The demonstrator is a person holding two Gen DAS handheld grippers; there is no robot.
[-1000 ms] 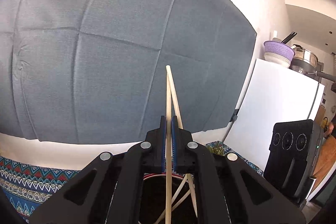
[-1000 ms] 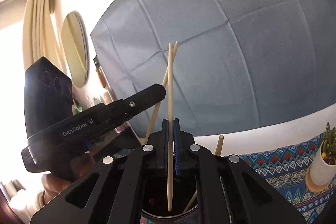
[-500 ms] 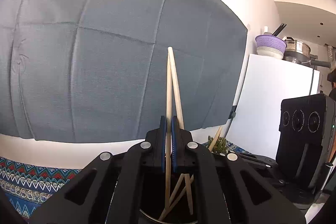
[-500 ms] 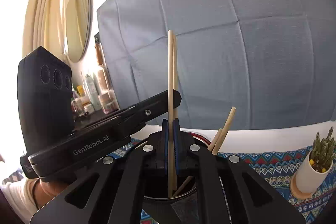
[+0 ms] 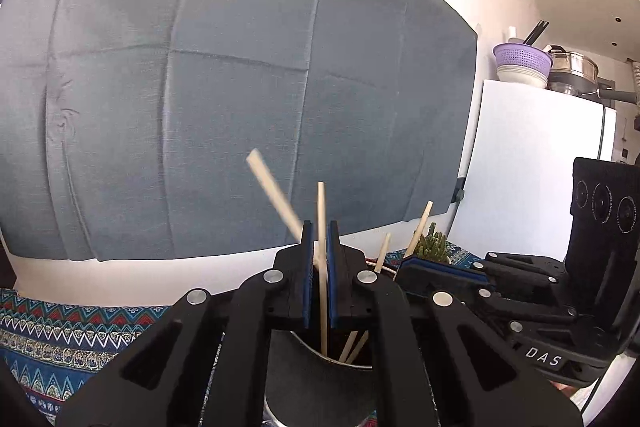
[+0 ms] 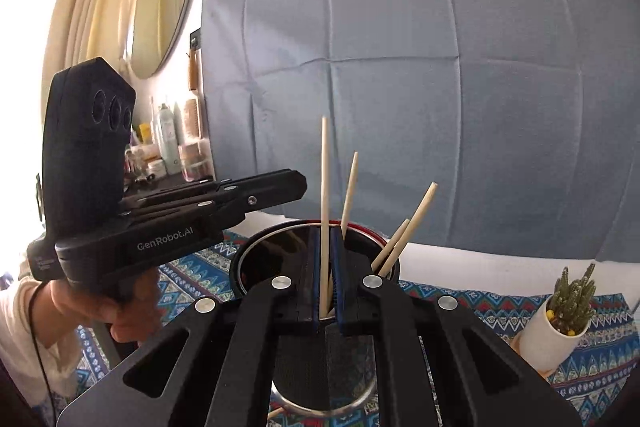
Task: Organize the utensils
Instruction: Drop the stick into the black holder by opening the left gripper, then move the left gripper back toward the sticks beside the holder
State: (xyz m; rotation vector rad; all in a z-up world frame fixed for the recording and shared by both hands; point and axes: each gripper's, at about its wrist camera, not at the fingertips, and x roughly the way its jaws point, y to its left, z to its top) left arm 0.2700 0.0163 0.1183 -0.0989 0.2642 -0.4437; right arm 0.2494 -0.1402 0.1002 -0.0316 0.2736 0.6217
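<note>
Chopsticks [image 6: 325, 203] in cup [image 6: 256, 247]; mirror [image 6: 162, 7] right-view only

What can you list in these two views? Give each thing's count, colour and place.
chopsticks: four, pale wood, in holder
holder: one, dark metal, on tablecloth
tablecloth: one, blue patterned, underneath
cactus: one, green in white pot, right of holder
backdrop: one, grey-blue, on wall
mirror: one, pale, left wall
colander: one, purple, atop fridge
left gripper: one, black, slightly open, over holder
right gripper: one, black, slightly open, over holder
</note>
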